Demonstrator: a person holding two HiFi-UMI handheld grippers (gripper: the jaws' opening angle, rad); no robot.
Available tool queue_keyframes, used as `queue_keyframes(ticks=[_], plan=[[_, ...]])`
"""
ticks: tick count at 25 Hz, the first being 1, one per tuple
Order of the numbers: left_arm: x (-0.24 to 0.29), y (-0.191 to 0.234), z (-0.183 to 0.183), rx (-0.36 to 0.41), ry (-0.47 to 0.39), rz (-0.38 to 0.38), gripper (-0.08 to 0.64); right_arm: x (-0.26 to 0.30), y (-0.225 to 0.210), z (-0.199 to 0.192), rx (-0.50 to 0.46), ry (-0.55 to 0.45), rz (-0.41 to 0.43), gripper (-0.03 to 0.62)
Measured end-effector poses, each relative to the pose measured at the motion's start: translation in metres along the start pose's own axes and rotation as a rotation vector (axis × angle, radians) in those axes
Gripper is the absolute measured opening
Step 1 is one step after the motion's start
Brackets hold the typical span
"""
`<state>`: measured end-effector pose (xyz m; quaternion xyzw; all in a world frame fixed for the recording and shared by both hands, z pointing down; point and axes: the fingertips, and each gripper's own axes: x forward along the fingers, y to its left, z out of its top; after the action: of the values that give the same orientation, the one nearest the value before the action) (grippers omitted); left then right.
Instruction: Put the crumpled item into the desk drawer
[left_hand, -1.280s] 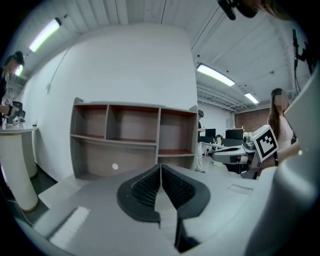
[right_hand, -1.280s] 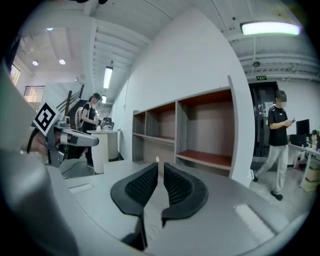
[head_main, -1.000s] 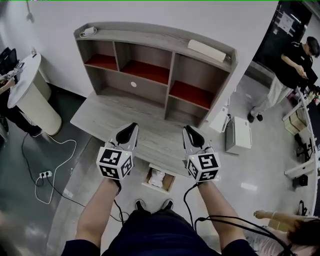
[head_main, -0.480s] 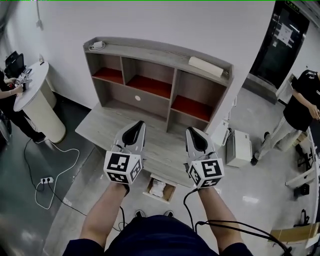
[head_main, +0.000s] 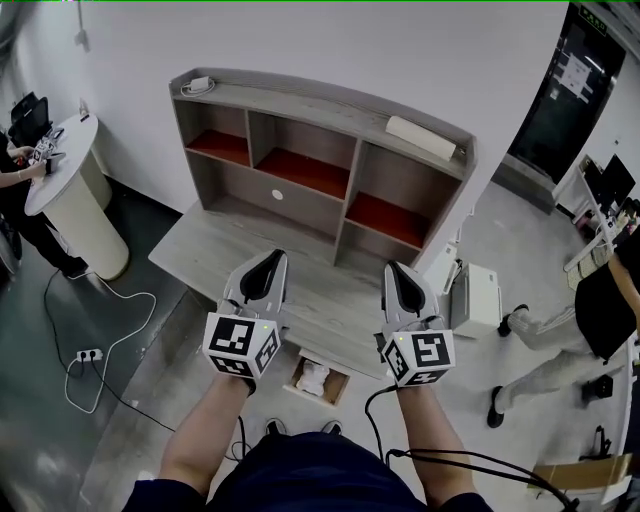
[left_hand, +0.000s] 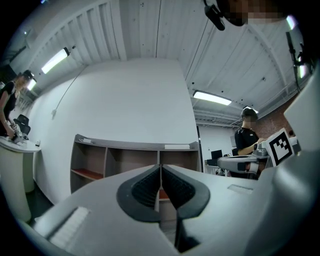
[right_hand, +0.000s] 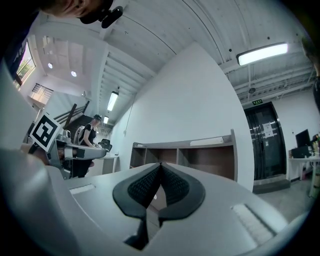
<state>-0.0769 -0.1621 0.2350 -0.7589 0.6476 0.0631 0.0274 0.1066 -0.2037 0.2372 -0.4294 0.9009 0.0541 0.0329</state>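
The left gripper and right gripper were held side by side over the desk, each with its fingers together on nothing. The right jaws had just been closing. The white crumpled item was seen in the open drawer, behind and below the fingertips, between the two grippers. Its long axis appeared to run the way the fingers pointed; which end led could not be told.
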Motion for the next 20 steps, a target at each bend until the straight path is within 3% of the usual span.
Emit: queue_keyframes(ticks=[11,20], plan=[[-0.004,0.018,-0.013,-0.037,0.012,0.022,0.014,0.005,-0.010,-0.019,0.042,0.035,-0.044,0.006],[0.002,0.014,-0.013,-0.037,0.016,0.006,0.014,0.005,-0.008,-0.017,0.028,0.030,-0.026,0.006]])
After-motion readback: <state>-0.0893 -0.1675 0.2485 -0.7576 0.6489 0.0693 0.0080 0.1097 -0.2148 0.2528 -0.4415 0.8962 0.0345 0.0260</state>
